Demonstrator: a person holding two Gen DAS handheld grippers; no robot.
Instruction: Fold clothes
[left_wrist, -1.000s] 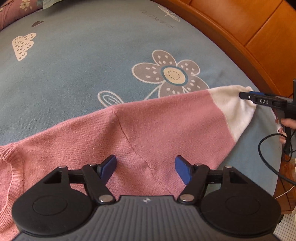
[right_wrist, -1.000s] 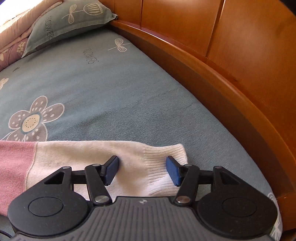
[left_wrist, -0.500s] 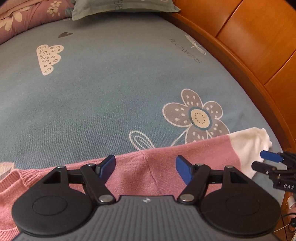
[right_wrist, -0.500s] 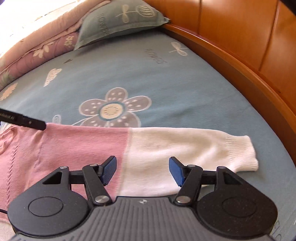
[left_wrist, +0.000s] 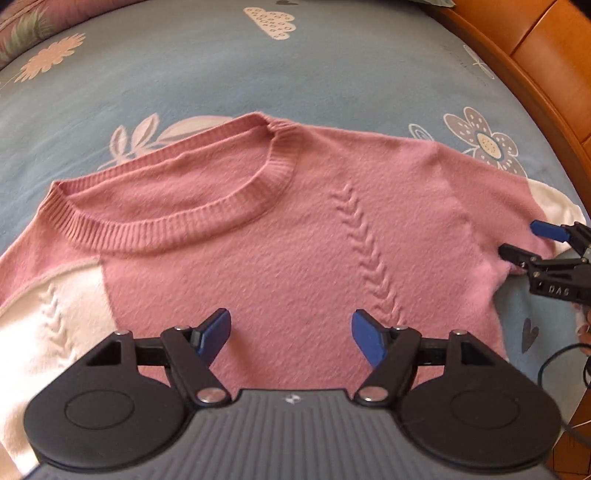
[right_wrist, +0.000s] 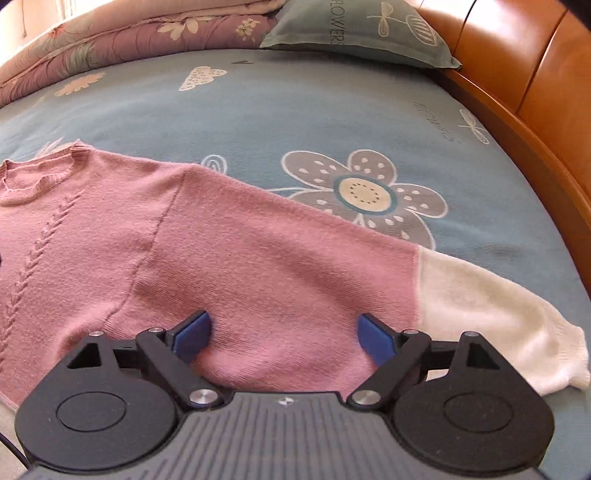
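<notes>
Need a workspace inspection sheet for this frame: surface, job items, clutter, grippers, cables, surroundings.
Surface: blue bedsheet with flower and cloud prints.
Job's things: pink and white sweater spread flat, neckline up; its sleeve stretched out, white cuff at the end.
Clutter: nothing seen.
Grippers: left gripper open over the sweater body; right gripper open over the sleeve, jaws have just been opening, nothing pinched.
Cables: black cable at the bed's edge.
Surroundings: wooden bed frame, grey-green pillow, folded floral quilt.

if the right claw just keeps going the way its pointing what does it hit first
Most likely the pink upper part of the sweater's sleeve, which fills the gap ahead of the open right claw; depth is unclear.
</notes>
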